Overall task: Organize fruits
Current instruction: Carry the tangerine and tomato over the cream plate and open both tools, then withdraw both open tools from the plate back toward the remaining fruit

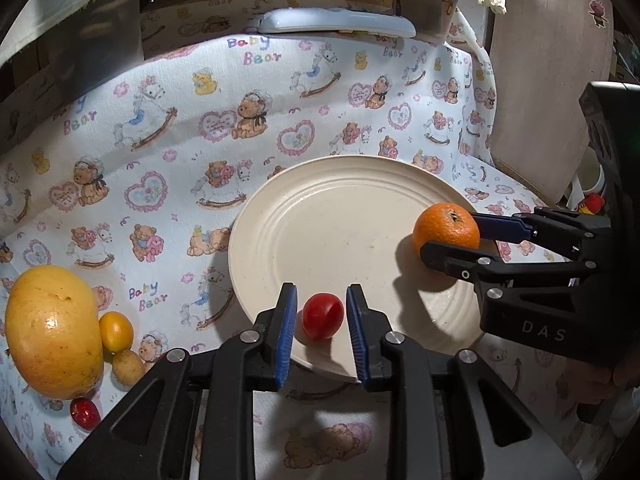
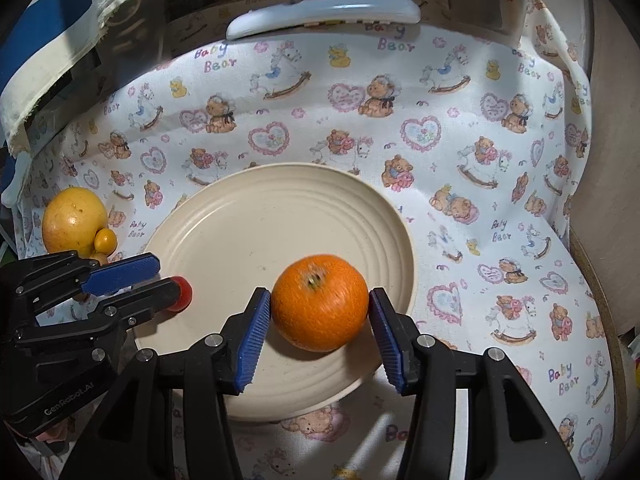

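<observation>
A cream plate [image 1: 304,172] sits on the bear-print cloth. A small red tomato [image 1: 322,316] lies on the plate's near rim between the blue pads of my left gripper [image 1: 322,287]; a thin gap shows on each side, so the jaws are open. An orange [image 2: 320,304] rests on the plate's right side between the pads of my right gripper [image 2: 319,292], which stand just off its skin; its stem end is blurred. In the right wrist view the left gripper [image 2: 168,278] reaches in from the left, and its lower finger hides most of the tomato.
Left of the plate lie a large yellow citrus fruit [image 1: 52,332], a small yellow tomato [image 1: 116,331], a small tan fruit [image 1: 127,367] and a red one [image 1: 85,414]. A long white object [image 1: 336,22] lies at the back. The table edge [image 2: 596,280] curves at the right.
</observation>
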Action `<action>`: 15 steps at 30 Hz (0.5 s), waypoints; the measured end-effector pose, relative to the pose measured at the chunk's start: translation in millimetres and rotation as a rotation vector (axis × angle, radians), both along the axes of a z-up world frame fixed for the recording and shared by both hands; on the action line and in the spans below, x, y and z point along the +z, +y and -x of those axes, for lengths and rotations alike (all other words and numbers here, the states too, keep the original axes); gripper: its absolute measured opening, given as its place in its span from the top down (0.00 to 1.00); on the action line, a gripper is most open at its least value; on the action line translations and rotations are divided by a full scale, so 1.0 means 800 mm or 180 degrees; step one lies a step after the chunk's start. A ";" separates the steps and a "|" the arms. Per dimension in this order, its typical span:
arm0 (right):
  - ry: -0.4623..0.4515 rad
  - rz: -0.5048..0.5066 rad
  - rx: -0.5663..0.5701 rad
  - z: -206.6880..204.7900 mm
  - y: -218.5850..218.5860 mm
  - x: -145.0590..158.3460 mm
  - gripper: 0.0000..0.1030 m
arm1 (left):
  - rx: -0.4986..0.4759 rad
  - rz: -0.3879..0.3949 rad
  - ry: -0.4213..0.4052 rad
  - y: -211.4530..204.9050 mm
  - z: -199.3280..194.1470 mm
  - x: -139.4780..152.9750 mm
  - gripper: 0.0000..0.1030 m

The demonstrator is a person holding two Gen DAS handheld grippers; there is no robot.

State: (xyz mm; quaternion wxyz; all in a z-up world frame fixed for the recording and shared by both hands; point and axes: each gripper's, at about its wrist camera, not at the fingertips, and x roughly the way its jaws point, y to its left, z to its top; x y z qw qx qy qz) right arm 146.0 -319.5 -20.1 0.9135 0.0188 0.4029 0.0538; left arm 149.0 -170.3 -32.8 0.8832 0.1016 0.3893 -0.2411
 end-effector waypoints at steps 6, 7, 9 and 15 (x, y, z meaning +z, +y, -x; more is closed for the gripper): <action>-0.0216 -0.0062 -0.0050 0.010 -0.008 0.018 0.39 | 0.0080 0.0062 -0.0142 0.006 0.006 0.013 0.53; -0.0243 -0.0076 -0.0057 0.012 -0.008 0.020 0.39 | 0.0089 0.0078 -0.0164 0.008 0.007 0.016 0.49; -0.0284 -0.0096 -0.0059 0.014 -0.009 0.023 0.38 | 0.0122 0.0107 -0.0195 0.010 0.007 0.019 0.43; -0.0414 -0.0115 -0.0042 0.022 -0.007 0.034 0.37 | 0.0195 0.0173 -0.0283 0.015 0.012 0.030 0.33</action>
